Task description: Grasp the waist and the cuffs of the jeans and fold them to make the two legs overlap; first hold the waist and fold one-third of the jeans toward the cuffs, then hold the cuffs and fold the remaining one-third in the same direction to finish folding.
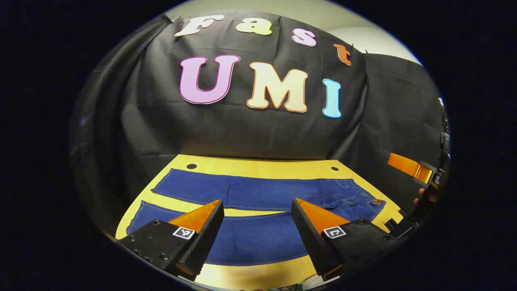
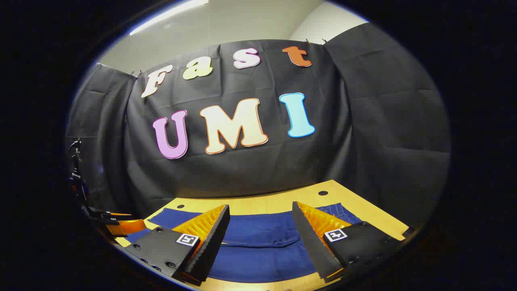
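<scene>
Dark blue jeans [image 1: 258, 192] lie flat on the yellow table [image 1: 258, 163], the two legs side by side with a strip of table between them. The waist [image 1: 365, 198] is at the right, the cuffs [image 1: 155, 194] at the left. My left gripper [image 1: 257, 202] hovers open above the near leg, with nothing between its fingers. My right gripper [image 2: 260, 205] is open too, over the waist end of the jeans [image 2: 258, 242], holding nothing. It also shows at the right edge of the left gripper view as the right gripper [image 1: 420, 171], held by a hand.
The black cloth wall [image 1: 250, 129] closes off the table at the back and on both sides. Two small round holes [image 1: 191, 166] sit near the table's far edge. A bare strip of table [image 2: 363, 214] runs beyond the jeans.
</scene>
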`<action>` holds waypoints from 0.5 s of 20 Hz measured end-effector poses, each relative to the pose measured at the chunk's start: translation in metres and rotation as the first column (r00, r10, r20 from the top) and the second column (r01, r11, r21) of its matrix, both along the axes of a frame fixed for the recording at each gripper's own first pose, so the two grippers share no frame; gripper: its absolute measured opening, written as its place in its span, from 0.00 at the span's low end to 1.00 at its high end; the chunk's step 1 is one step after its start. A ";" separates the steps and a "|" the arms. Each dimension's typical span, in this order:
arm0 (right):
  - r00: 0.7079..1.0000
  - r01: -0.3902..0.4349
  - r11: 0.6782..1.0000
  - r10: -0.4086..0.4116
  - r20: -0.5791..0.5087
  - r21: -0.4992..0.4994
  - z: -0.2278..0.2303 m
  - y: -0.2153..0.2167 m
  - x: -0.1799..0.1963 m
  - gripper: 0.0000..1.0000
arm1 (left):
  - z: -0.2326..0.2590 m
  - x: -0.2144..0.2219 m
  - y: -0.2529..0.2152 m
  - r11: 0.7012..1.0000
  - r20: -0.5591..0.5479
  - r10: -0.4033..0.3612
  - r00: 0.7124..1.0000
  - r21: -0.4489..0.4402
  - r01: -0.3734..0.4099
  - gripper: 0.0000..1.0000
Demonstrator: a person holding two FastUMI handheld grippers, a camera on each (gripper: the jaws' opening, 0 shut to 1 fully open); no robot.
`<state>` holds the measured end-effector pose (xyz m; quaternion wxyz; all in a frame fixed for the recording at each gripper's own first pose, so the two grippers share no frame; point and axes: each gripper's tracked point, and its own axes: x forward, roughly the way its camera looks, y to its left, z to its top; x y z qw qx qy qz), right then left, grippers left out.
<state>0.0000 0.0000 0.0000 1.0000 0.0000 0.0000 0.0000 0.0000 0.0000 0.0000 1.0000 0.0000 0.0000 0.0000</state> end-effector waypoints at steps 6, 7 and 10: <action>0.999 -0.018 1.000 0.018 -0.047 -0.017 -0.012 0.005 0.000 0.97 | -0.029 -0.015 0.041 1.000 -0.041 0.024 0.999 0.001 -0.024 0.99; 0.998 -0.019 1.000 0.018 -0.059 -0.021 -0.015 0.007 -0.001 0.97 | -0.033 -0.018 0.048 1.000 -0.049 0.026 0.998 -0.010 -0.027 0.99; 0.996 -0.013 0.999 0.008 -0.088 -0.051 -0.028 0.007 -0.005 0.97 | -0.054 -0.026 0.071 0.998 -0.078 0.031 0.997 -0.050 -0.035 0.99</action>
